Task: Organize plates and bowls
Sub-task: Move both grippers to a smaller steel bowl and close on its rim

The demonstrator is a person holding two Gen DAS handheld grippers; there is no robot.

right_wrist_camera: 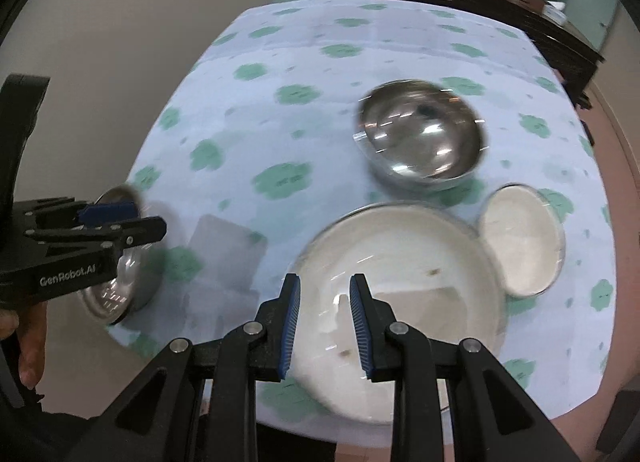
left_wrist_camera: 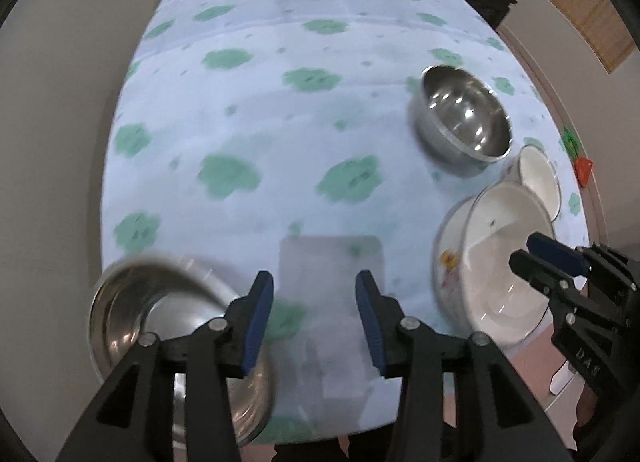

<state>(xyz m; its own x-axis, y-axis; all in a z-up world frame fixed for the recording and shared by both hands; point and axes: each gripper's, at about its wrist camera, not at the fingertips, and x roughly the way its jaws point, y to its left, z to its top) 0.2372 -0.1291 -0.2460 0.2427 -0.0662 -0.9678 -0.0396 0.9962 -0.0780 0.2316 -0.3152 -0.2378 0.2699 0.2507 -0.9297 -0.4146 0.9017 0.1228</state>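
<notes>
On the desk [right_wrist_camera: 328, 62] | large white bowl [right_wrist_camera: 404, 302] near front edge: glazed, slippery, breakable, best pinched at rim | right hand-held gripper [right_wrist_camera: 325, 326] above it, narrowly parted, empty | left hand-held gripper [left_wrist_camera: 315, 322] half-open, empty.

A: Describe the support surface.

B: One table [right_wrist_camera: 280, 102], covered by a pale blue cloth [left_wrist_camera: 280, 122] printed with green flower shapes.

A: List the items resting directly on it.

B: A steel bowl [right_wrist_camera: 420, 134] toward the far right. Just beside it, a large white bowl [right_wrist_camera: 400, 270] at the near right edge, with a small white bowl [right_wrist_camera: 520, 238] touching its right side. A second steel bowl [left_wrist_camera: 160, 310] sits at the near left corner. Between the two near bowls lies a flat translucent sheet [left_wrist_camera: 332, 270]; blur prevents identifying it further.
</notes>
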